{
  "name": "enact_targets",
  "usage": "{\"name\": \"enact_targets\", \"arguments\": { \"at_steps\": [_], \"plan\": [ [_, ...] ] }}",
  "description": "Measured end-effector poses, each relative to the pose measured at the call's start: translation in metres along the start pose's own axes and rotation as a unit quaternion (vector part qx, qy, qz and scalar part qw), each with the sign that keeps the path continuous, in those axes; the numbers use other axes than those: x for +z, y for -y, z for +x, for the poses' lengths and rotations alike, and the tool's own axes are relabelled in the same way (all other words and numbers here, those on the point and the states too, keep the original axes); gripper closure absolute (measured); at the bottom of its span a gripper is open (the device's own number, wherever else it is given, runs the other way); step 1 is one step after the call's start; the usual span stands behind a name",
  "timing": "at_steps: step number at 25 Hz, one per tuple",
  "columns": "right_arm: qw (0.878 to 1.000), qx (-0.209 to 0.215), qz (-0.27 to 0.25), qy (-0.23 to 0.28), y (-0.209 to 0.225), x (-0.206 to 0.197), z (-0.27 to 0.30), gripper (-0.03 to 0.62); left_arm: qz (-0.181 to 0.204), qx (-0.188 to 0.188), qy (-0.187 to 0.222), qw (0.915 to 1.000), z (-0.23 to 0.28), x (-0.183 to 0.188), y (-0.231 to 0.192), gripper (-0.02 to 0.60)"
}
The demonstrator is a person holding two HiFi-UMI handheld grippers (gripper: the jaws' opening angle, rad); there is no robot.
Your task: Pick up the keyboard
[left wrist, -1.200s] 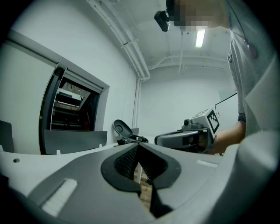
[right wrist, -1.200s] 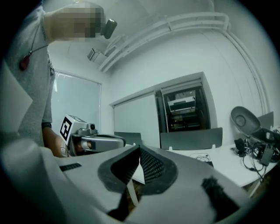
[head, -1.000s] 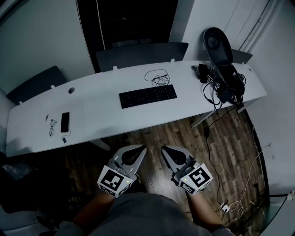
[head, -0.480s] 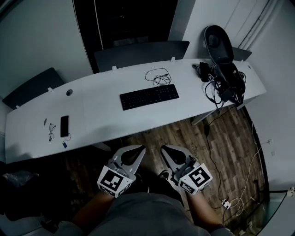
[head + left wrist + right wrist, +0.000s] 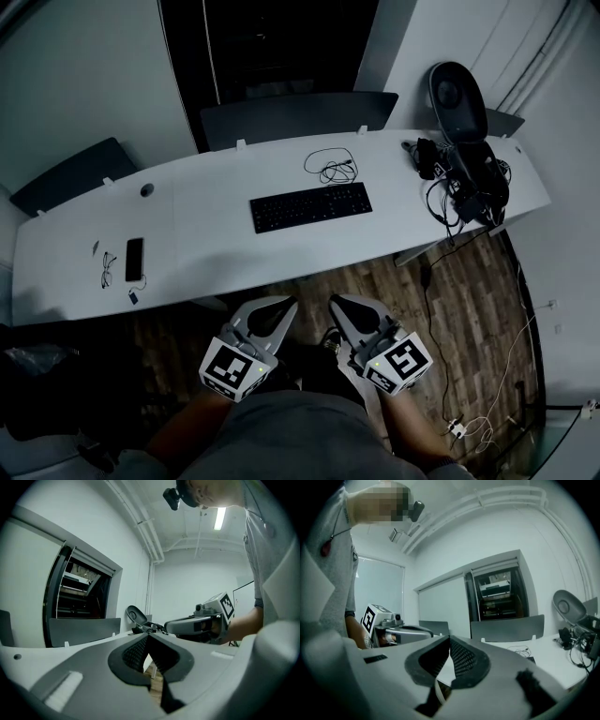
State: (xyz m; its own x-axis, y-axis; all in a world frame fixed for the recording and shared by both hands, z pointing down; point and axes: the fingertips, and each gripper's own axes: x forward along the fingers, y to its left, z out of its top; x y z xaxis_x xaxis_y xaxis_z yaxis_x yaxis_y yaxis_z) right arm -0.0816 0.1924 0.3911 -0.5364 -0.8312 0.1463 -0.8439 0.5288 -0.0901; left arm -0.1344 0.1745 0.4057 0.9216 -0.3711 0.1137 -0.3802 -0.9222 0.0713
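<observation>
My left tongs (image 5: 283, 305): closed, the ribbed pads meet tip to tip in the left gripper view (image 5: 147, 636) and nothing sits between them. In the head view they are at lower centre, over the wooden floor (image 5: 464, 300), tips pointing up the frame toward the counter (image 5: 216, 253) and short of its near edge.
My right tongs (image 5: 337, 305): also closed and empty, pads pressed together in the right gripper view (image 5: 450, 639). They sit just beside the left pair, to its right in the frame, the two tips angled slightly toward each other.
Keyboard (image 5: 310, 206): black, lying flat on the white counter a little above the middle of the head view, its long side running along the counter. It is well apart from both tongs, and neither touches it.
Cable (image 5: 330, 167): thin and black, loosely coiled, just above the keyboard's right half in the frame.
Counter: long and white, spanning the frame from the left edge to the upper right.
Left end of counter: a dark phone (image 5: 134, 259) lies flat, with a pair of glasses (image 5: 105, 269) just to its left.
Right end of counter: a tangle of black cables and gear (image 5: 464, 183).
Behind counter: dark grey panels (image 5: 298, 114) stand along the far edge.
</observation>
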Motion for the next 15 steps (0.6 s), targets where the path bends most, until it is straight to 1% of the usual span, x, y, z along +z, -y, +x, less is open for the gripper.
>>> {"name": "enact_targets", "arguments": {
  "at_steps": [10, 14, 15],
  "plan": [
    [1.0, 0.027, 0.005, -0.003, 0.055, 0.003, 0.012, 0.579, -0.004, 0.028, -0.01, 0.9995, 0.049, 0.004, -0.019, 0.574],
    [0.999, 0.037, 0.007, -0.003, 0.083, 0.006, 0.013, 0.58, 0.009, 0.036, -0.016, 0.9992, 0.075, 0.007, -0.022, 0.574],
    [0.999, 0.039, 0.007, -0.003, 0.089, 0.007, 0.013, 0.58, 0.003, 0.041, -0.018, 0.999, 0.08, 0.008, -0.022, 0.574]
  ]
}}
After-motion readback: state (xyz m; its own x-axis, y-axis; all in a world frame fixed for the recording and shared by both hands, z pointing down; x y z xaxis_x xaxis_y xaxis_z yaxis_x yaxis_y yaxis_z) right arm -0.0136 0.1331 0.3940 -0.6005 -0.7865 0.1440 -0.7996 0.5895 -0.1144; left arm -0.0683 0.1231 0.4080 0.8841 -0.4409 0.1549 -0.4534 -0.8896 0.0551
